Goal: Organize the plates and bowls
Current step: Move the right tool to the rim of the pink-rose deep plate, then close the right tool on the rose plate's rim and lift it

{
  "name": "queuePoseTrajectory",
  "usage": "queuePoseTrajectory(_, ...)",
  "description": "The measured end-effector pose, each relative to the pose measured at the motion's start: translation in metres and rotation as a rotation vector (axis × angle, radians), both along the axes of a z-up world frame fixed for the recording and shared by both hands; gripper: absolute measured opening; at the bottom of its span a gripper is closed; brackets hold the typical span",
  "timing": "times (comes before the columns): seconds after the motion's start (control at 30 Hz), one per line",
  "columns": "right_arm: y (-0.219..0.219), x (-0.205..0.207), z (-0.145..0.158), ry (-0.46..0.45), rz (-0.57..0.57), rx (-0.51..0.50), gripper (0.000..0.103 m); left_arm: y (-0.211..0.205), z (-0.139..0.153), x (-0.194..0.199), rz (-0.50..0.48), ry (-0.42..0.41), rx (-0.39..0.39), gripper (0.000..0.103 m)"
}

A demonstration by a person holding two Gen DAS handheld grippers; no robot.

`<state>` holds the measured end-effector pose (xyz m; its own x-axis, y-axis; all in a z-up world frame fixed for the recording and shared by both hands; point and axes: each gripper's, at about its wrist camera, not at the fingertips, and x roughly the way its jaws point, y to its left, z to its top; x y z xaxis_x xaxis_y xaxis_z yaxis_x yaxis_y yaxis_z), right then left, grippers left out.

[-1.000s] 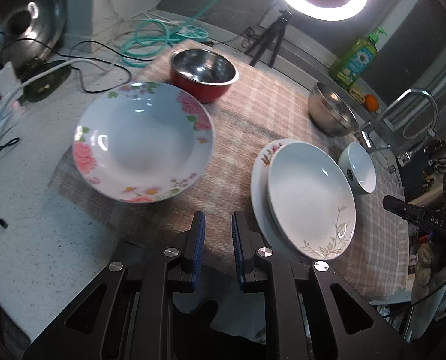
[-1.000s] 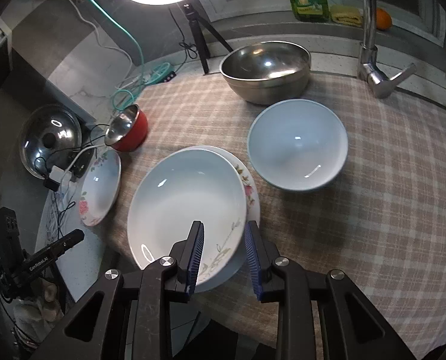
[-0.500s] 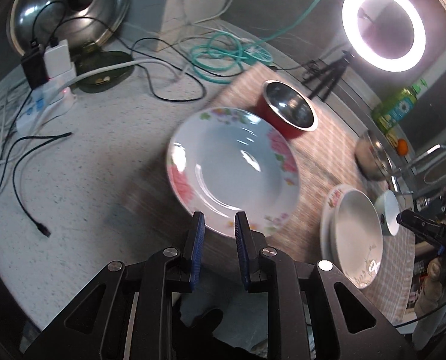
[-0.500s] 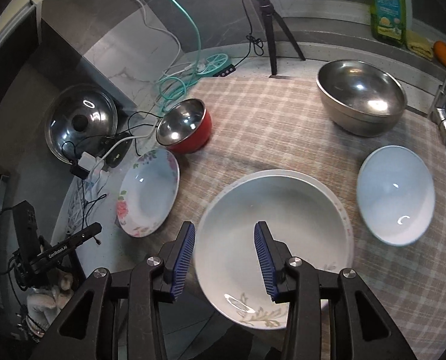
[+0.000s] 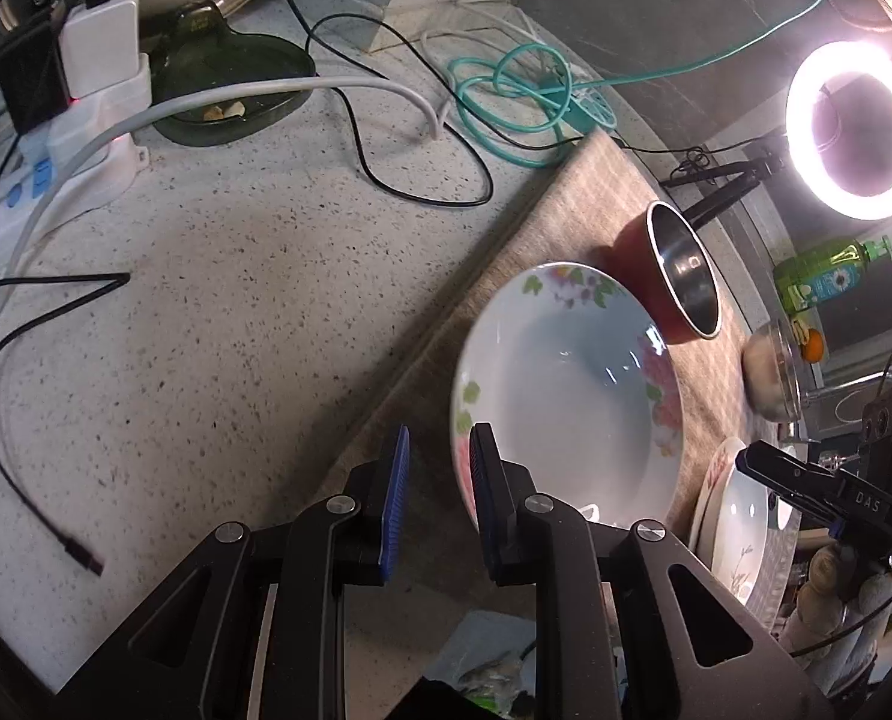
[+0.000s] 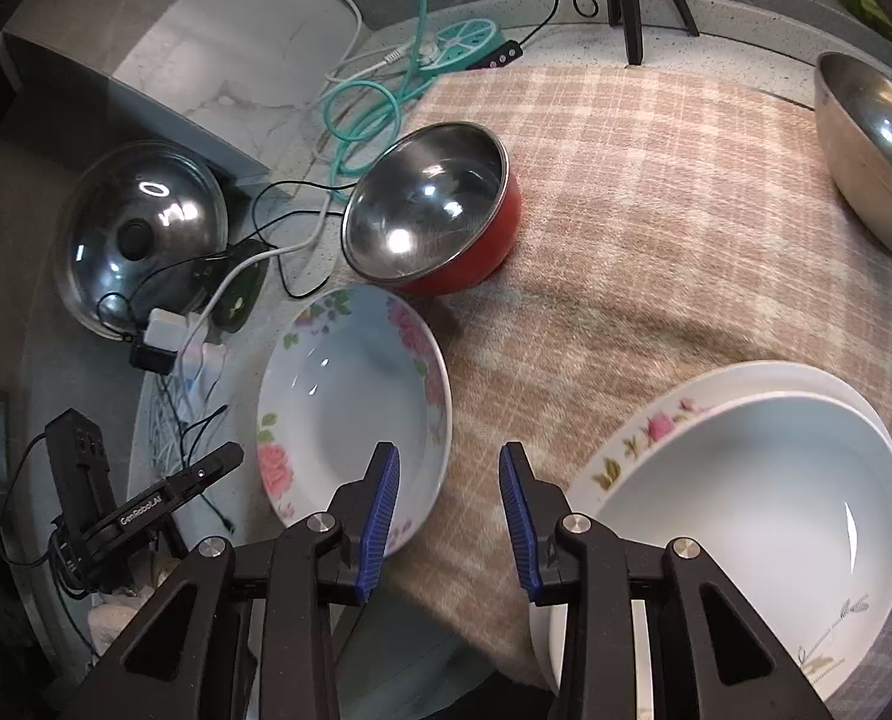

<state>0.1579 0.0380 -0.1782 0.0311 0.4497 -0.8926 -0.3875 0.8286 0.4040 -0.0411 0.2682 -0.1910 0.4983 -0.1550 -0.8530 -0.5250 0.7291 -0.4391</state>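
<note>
Two grippers over the floral plate (image 6: 350, 414)
Left gripper (image 5: 440, 480) fingers narrowly apart, empty; right gripper (image 6: 446, 504) fingers closing, nothing between; red bowl (image 6: 446, 210) just beyond plate.

Before me a shallow floral plate (image 6: 350, 414) with pink roses on its rim lies flat at the edge of the checked cloth (image 6: 656, 210). Just behind it a red bowl (image 6: 431, 207) with a steel inside sits upright. To my right a plain white deep plate (image 6: 758, 510) is stacked on a rose-rimmed plate (image 6: 638, 438). A steel bowl (image 6: 872, 150) stands at the far right
</note>
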Motion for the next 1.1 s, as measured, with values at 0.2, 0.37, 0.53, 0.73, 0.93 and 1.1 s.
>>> queuePoseTrajectory(0.2, 0.021, 0.008, -0.02, 0.029, 0.017, -0.043, 0.025, 0.011, -0.011, 0.01, -0.014, 0.004, -0.036, 0.019)
queuePoseTrajectory(0.37, 0.032, 0.012, -0.031, 0.046, 0.022, -0.061, 0.02, 0.011, -0.015, 0.017, -0.037, 0.009, -0.043, 0.018)
queuePoseTrajectory(0.53, 0.035, 0.015, -0.037, 0.065, 0.026, -0.066, 0.012, 0.008, -0.014, 0.022, -0.058, 0.007, -0.023, 0.012)
queuePoseTrajectory(0.73, 0.034, 0.018, -0.041, 0.086, 0.023, -0.061, 0.008, 0.002, -0.017, 0.029, -0.08, 0.018, -0.014, 0.009)
queuePoseTrajectory(0.93, 0.035, 0.014, -0.04, 0.062, 0.033, -0.067, 0.007, 0.0, -0.016, 0.03, -0.074, 0.016, 0.006, 0.009)
queuePoseTrajectory(1.1, 0.036, 0.01, -0.038, 0.05, 0.042, -0.077, 0.007, -0.004, -0.014, 0.028, -0.069, 0.019, 0.012, 0.009)
